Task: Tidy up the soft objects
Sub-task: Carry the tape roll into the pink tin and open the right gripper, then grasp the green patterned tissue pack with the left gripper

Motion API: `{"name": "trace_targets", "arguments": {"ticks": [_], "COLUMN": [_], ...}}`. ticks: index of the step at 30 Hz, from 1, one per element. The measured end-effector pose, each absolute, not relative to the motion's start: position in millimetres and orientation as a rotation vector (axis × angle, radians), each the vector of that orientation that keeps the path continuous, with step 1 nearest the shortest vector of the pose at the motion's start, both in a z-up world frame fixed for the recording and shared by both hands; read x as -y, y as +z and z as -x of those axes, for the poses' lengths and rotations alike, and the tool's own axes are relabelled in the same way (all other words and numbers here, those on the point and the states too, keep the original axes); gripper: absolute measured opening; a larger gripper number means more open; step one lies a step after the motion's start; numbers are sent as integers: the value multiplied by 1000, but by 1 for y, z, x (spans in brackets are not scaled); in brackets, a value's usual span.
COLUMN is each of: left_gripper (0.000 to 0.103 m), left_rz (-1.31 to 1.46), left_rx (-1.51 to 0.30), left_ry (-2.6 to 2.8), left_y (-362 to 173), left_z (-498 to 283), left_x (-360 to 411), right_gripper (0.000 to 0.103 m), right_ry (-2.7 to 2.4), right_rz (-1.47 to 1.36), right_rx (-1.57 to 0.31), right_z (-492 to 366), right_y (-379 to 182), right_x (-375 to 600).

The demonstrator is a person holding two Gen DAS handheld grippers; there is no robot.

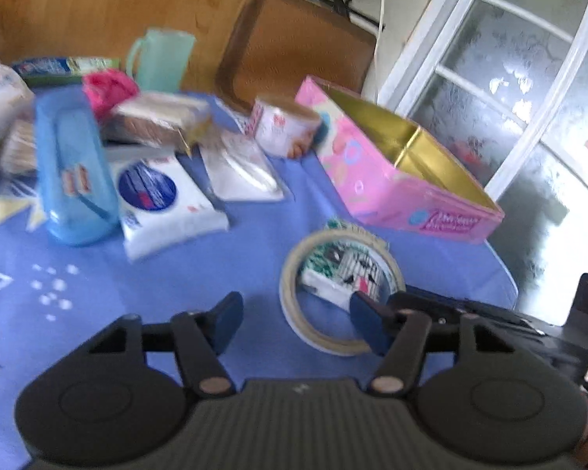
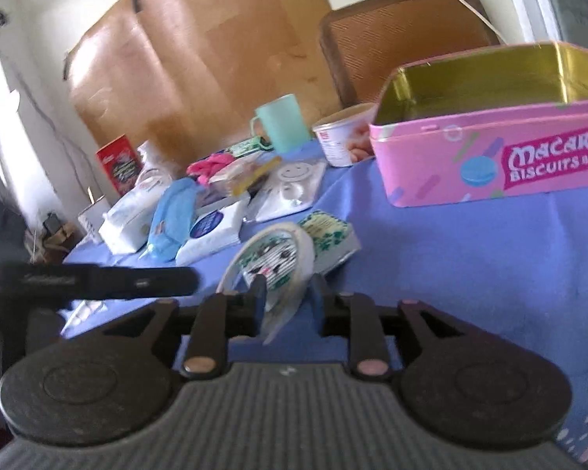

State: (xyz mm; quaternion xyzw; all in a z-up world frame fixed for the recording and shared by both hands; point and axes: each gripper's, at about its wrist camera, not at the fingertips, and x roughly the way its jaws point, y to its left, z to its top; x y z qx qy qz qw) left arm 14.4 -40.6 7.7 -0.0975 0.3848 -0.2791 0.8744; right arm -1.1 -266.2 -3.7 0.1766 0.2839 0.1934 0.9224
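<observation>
Tape roll lifted near the table's front edge

The right gripper [image 2: 286, 290] clamps the tape roll [image 2: 294, 270], tilted on edge above bare blue tablecloth [image 2: 470, 274]; the left gripper [image 1: 296, 319] stands apart, empty. The pink tin [image 2: 490, 164], long side facing, reads "MACARON BISCUITS". Packets crowd the left.

Daylight from the frosted window [image 1: 501, 90]; both fisheye views motion-blurred, perhaps slightly overexposed, edges bowed.

Pink tin [image 2: 490, 160], gold inside; blue tablecloth [image 1: 200, 274], white dots; mint mug [image 1: 160, 58]; cream tape ring [image 1: 294, 305].
</observation>
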Motion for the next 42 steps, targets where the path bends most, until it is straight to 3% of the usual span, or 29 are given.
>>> {"name": "trace_targets", "arguments": {"ticks": [5,7,10,18,25,26,27,28,32,37,42], "left_gripper": [39,37,22,22,28,32,34,39,49,49,49], "left_rz": [153,148,162,78,24,21,12,6,40,91,160], "left_rx": [-820,-819,-816,-622,-574,-585,-604,-620,-620,-590,-638], "left_ry": [-559,-539,-514,-599,-705,-709,-703,-690,-698,-656,-584], "left_y": [4,6,12,80,94,89,84,79,68,59,38], "left_z": [-18,-17,-18,-43,-98,-102,-106,-106,-93,-68,-51], "left_x": [56,57,53,102,195,204,212,214,191,128,67], "right_gripper": [26,25,17,14,18,23,42,50,53,53,52], "right_ry": [436,440,446,275,23,-27,-83,-138,-142,-49,136], "right_rz": [-383,-342,-280,-280,-390,-398,-397,-403,-426,-435,-360], "right_rx": [-618,-587,-513,-342,-303,-323,-339,-346,-268,-236,-327], "right_z": [0,6,16,-11,-52,-60,-63,-63,-36,-15,-10], "right_y": [-14,-11,0,31,37,33,29,27,22,19,8], "right_x": [261,254,253,288,357,364,368,372,376,354,312]}}
